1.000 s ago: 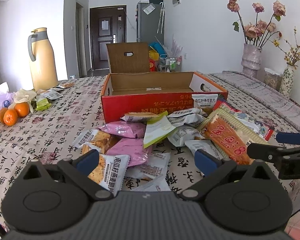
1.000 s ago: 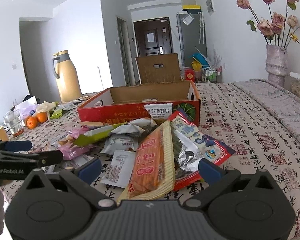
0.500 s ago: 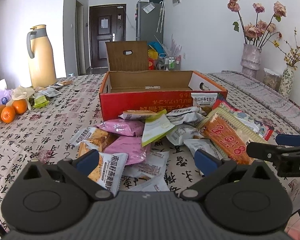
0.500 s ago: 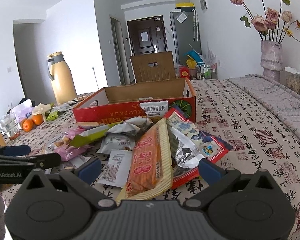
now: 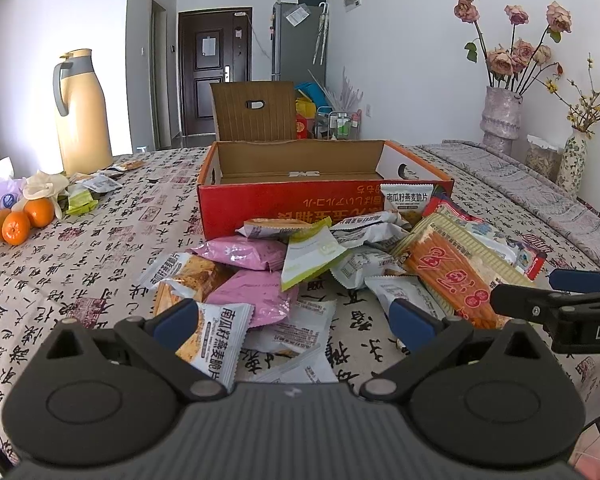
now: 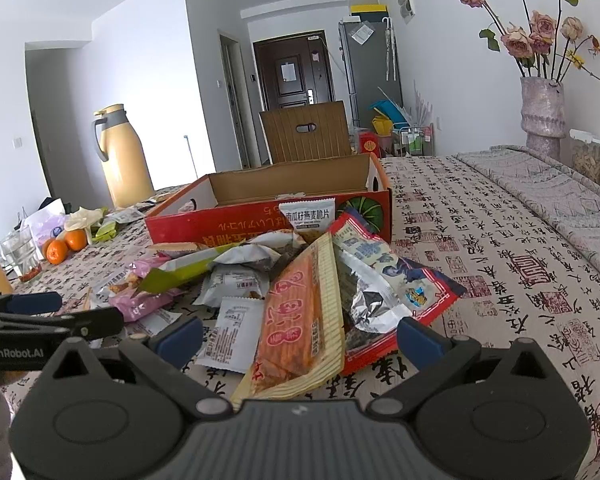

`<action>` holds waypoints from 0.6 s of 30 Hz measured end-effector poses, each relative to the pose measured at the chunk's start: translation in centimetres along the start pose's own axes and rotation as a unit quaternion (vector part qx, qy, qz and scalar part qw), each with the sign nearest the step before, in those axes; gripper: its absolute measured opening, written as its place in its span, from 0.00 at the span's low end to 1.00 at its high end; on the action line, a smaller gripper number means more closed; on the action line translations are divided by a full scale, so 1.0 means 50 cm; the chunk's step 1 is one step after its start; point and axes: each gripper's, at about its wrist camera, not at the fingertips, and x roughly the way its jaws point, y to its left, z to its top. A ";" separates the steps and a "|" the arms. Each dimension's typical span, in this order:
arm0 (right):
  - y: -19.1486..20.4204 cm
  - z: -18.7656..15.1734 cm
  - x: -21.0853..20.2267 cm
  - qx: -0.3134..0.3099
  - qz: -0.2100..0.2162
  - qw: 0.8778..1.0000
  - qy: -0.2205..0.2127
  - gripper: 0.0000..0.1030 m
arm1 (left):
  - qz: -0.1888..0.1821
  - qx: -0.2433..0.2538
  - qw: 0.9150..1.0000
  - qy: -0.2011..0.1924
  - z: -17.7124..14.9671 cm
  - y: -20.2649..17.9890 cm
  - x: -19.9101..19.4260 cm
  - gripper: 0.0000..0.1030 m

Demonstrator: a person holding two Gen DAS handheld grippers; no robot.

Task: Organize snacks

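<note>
A pile of snack packets lies on the patterned tablecloth in front of an open red cardboard box point(image 5: 300, 212) that looks empty; the box also shows in the right wrist view point(image 6: 236, 220). The pile includes pink packets point(image 5: 240, 250), a green-and-white packet point(image 5: 310, 254), a long orange biscuit pack point(image 5: 452, 272) point(image 6: 296, 312) and a red-edged foil bag point(image 6: 388, 276). My left gripper point(image 5: 294, 320) is open and empty over a white oat-crisp packet point(image 5: 216, 340). My right gripper point(image 6: 300, 336) is open and empty over the orange biscuit pack.
A yellow thermos point(image 5: 82, 116) stands at the back left, with oranges point(image 5: 22, 220) and wrappers near it. A glass point(image 6: 22, 252) is at the left edge. Vases with flowers point(image 5: 500, 120) stand at the right by the wall. Each gripper shows at the other view's edge.
Both grippers have edged slightly forward toward the pile and box. Jaws stay open and nothing was picked up.
</note>
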 end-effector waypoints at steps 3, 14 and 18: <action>-0.001 -0.001 0.000 0.000 -0.002 1.000 0.000 1.00 | 0.000 0.000 1.000 0.000 0.000 0.000 0.000 1.00; 0.000 -0.001 0.000 0.000 -0.002 1.000 0.001 1.00 | -0.001 -0.001 1.000 0.000 -0.001 0.001 -0.002 1.00; 0.000 -0.001 0.000 0.000 -0.002 1.000 0.001 1.00 | -0.002 -0.002 1.000 0.000 -0.002 0.002 -0.004 1.00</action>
